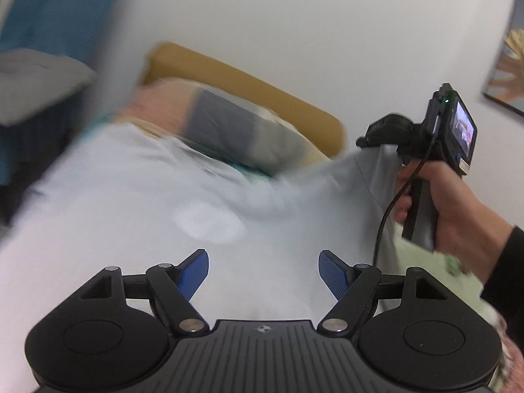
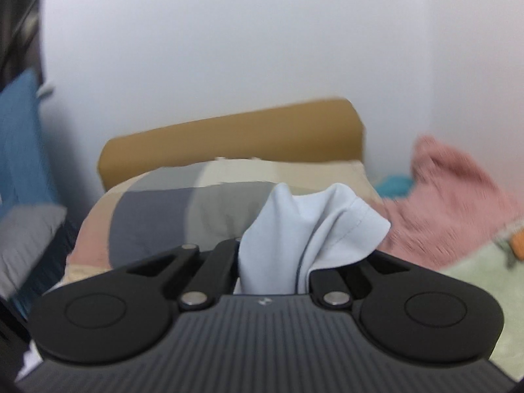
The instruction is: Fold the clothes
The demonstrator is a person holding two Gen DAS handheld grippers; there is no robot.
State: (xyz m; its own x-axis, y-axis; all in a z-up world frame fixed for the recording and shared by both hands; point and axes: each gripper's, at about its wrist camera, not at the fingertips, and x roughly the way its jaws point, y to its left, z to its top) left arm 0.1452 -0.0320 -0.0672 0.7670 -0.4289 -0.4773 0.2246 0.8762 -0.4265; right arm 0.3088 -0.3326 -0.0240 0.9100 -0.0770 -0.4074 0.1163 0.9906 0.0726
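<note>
Left wrist view: the left tool hangs w/ its blue pads wide apart, nothing between them, over a pale blue garment spread on the bed. The cloth is blurred; its long axis runs from lower left up to the right, where one corner rises to the right tool. That tool is gripped by a hand in a black sleeve, w/ a small lit screen on its back and a black cable hanging down. Behind the garment lies a colour-block pillow in grey, beige and pink, against a mustard headboard and a white wall. Right wrist view: the right tool is closed on a bunch of the pale blue garment; its pads are hidden by the cloth. The gathered fabric stands up out of the tool, pointing up and slightly right, w/ a stitched hem curving down its right side. Beyond are the pillow, the headboard, a pink fuzzy blanket at right and pale green bedding at lower right.
</note>
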